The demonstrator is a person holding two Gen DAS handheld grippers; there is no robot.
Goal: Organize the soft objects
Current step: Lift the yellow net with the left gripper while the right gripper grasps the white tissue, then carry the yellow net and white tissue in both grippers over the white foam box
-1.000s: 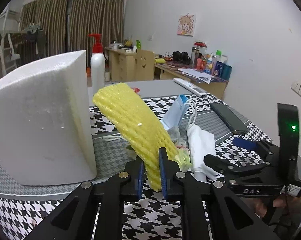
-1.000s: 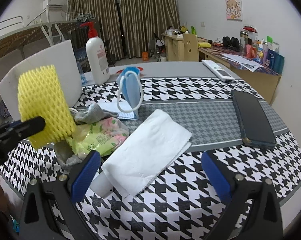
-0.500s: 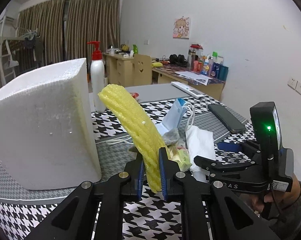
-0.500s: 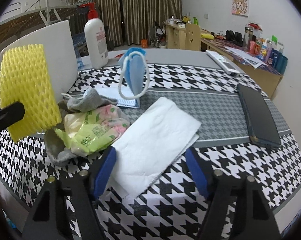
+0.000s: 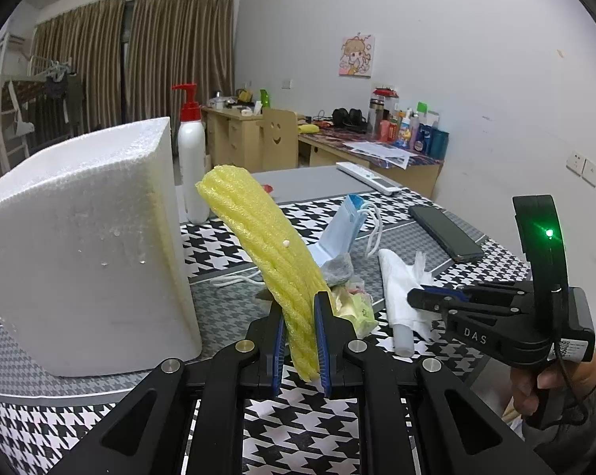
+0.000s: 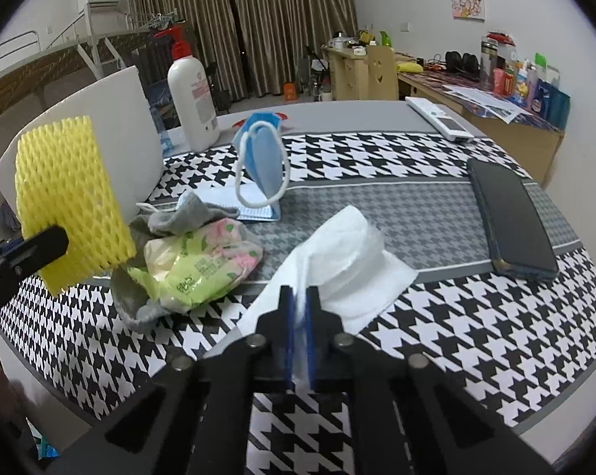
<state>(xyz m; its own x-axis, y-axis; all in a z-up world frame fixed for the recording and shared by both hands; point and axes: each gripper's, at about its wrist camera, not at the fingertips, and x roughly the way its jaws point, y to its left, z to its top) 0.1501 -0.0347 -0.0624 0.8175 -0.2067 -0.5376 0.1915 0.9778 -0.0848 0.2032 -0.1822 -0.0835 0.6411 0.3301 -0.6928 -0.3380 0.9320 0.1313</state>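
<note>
My left gripper (image 5: pixel 301 340) is shut on a yellow foam net sleeve (image 5: pixel 266 245), which stands up tilted to the left above the table; the same sleeve (image 6: pixel 68 202) shows at the left of the right wrist view. My right gripper (image 6: pixel 299 318) is shut on the near edge of a white paper tissue (image 6: pixel 349 261), whose sheet bunches up between the blue pads. Left of the tissue lie a green and pink tissue pack (image 6: pixel 202 257), a grey cloth (image 6: pixel 179 217) and a blue face mask (image 6: pixel 262 158).
A white foam block (image 5: pixel 84 245) stands at the left. Behind it is a white pump bottle (image 5: pixel 193 166) with a red head. A dark phone (image 6: pixel 507 217) lies at the right and a white remote (image 6: pixel 440 118) farther back on the houndstooth table (image 6: pixel 476 336).
The right gripper's jaws have gone from wide open to shut, pinching the tissue and crumpling it upward. The left gripper still holds the yellow sleeve in about the same place.
</note>
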